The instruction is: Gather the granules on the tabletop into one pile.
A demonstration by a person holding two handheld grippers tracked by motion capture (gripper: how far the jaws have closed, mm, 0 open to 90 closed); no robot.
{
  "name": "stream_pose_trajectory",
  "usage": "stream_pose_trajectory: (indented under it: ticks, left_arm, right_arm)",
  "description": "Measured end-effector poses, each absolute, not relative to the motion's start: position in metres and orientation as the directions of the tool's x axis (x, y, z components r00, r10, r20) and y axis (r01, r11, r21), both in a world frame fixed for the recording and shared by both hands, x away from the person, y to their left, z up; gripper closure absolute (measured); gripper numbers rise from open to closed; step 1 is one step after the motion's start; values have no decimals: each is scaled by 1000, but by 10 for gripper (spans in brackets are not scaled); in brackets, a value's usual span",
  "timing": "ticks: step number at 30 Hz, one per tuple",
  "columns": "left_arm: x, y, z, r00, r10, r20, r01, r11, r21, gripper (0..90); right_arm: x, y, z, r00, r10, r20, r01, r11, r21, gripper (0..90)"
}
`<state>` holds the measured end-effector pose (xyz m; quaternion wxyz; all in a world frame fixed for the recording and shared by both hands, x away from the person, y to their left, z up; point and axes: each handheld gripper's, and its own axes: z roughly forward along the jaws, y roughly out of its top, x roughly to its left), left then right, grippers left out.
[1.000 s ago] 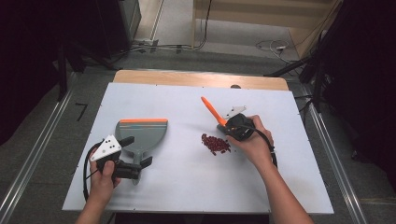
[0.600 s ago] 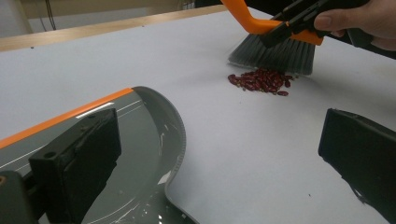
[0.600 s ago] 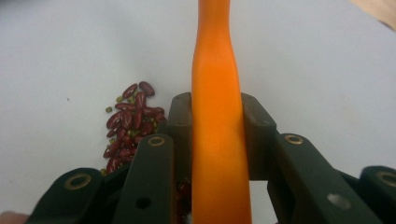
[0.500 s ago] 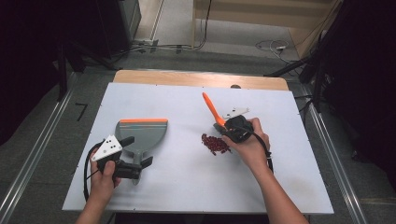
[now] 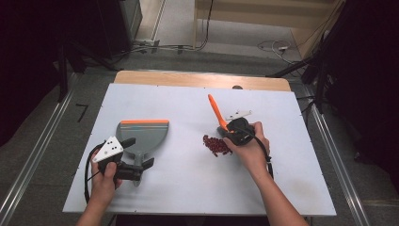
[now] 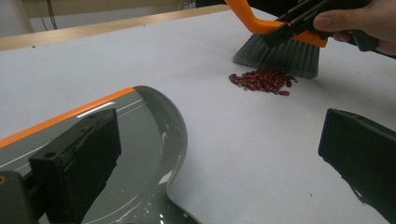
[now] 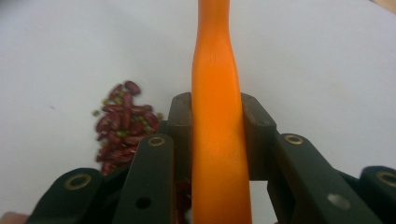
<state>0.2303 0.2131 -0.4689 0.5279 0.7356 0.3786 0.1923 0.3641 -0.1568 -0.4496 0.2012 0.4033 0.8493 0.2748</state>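
My right claw point(image 7: 217, 140) is clamped on the orange handle of the brush point(image 5: 215, 109), low down near the head, which is the right place: the handle is stiff, smooth plastic and could twist in the pads if held higher, while the grey bristles point(image 6: 280, 53) are soft and will bend as they push. The bristles sit just behind the pile of red beans point(image 5: 216, 144), which lies on the white desk point(image 5: 188, 183) well apart from the dustpan point(image 5: 142, 136), off to its right. The beans are light, loose and hard, so I judge they will roll and scatter under a fast stroke. My left claw point(image 5: 134, 162) stands apart, its jaws wide around the dustpan's handle end without gripping it; the pan is light and may slide when beans hit it. Since a second ago the brush has settled closer behind the beans; the dustpan and my left claw have stayed put.
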Motion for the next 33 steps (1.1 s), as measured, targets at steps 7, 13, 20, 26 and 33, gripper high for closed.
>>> stream_pose_trajectory:
  ticks: [7,13,20,26,33]
  left_arm:
    - [230,215,-469,637,761,-120,353,-150,923,0]
    - [230,215,-468,639,760,-115,350,-155,924,0]
    - [230,213,-468,641,758,-121,352,-150,924,0]
    - [230,213,-468,642,757,-122,353,-150,924,0]
    - [230,215,-468,640,758,-124,353,-148,924,0]
  right_arm:
    - [362,-167,-435,-601,794,-90,551,493,673,686]
    - [349,-174,-425,-677,733,-74,493,525,694,685]
    - [328,-164,-425,-877,479,-37,330,656,679,685]
    - [325,-147,-450,-940,340,20,275,723,634,685]
    - [342,-148,-454,-933,360,-20,268,730,629,686]
